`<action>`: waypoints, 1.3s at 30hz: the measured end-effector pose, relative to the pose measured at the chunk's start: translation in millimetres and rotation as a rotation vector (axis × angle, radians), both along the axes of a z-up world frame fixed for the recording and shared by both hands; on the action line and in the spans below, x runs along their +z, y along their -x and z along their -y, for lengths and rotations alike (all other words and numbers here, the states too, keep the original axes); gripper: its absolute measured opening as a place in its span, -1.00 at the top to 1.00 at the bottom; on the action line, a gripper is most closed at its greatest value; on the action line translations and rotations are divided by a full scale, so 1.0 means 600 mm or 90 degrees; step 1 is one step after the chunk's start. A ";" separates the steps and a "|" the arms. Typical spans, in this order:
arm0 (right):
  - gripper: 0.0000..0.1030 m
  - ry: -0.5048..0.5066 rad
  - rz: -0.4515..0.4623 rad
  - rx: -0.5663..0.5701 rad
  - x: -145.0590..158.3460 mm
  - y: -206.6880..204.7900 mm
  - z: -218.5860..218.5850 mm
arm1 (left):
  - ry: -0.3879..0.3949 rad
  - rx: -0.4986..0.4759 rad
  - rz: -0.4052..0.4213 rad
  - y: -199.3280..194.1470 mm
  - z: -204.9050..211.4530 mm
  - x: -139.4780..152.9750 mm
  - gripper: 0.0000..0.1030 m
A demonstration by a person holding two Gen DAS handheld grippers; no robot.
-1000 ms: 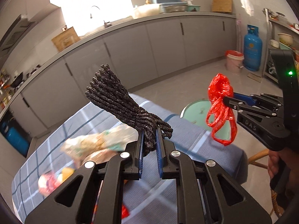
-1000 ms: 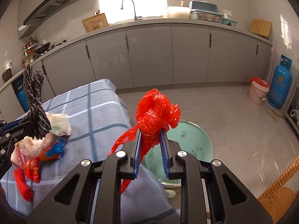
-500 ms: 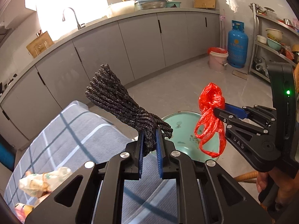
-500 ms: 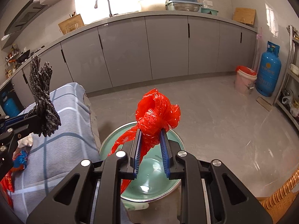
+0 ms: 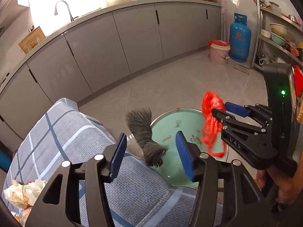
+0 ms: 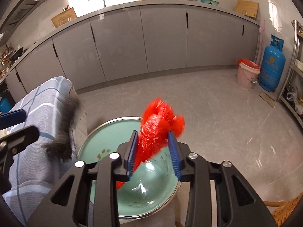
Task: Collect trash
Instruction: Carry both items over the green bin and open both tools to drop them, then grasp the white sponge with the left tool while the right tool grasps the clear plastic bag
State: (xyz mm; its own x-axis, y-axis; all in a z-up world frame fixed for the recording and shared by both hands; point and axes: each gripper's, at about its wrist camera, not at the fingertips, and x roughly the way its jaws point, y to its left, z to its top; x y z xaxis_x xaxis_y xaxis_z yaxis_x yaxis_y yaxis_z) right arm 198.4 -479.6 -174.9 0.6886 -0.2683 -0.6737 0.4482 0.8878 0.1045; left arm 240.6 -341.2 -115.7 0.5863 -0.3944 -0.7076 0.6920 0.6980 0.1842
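Observation:
My left gripper (image 5: 151,151) is open; the dark rope bundle (image 5: 144,132) is loose between its jaws, motion-blurred, falling above the green basin (image 5: 170,121). My right gripper (image 6: 153,151) is open too; the red plastic bag (image 6: 157,126) is blurred between its jaws over the basin (image 6: 106,138). The rope bundle also shows at the left of the right wrist view (image 6: 64,128), and the red bag and right gripper (image 5: 221,111) show in the left wrist view.
A table with a blue checked cloth (image 5: 62,132) lies left, with wrapped trash (image 5: 22,193) at its near corner. Grey cabinets (image 6: 151,41) line the back. A pink bucket (image 6: 246,73) and blue gas cylinder (image 6: 270,66) stand at right. A wicker chair (image 6: 284,211) is at bottom right.
Both grippers have opened over the basin. The rope bundle and the red bag, held before, are now loose and dropping. Both grippers moved right, away from the table.

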 end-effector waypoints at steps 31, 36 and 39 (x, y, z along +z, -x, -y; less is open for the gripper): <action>-0.19 0.001 0.042 0.076 0.113 0.063 -0.187 | 0.013 0.169 0.087 0.079 -0.243 0.103 -0.69; -0.20 0.007 0.042 0.136 0.128 0.046 -0.263 | 0.017 0.225 0.087 0.079 -0.320 0.104 -0.69; -0.20 0.013 0.040 0.167 0.134 0.037 -0.305 | 0.021 0.257 0.083 0.081 -0.364 0.102 -0.69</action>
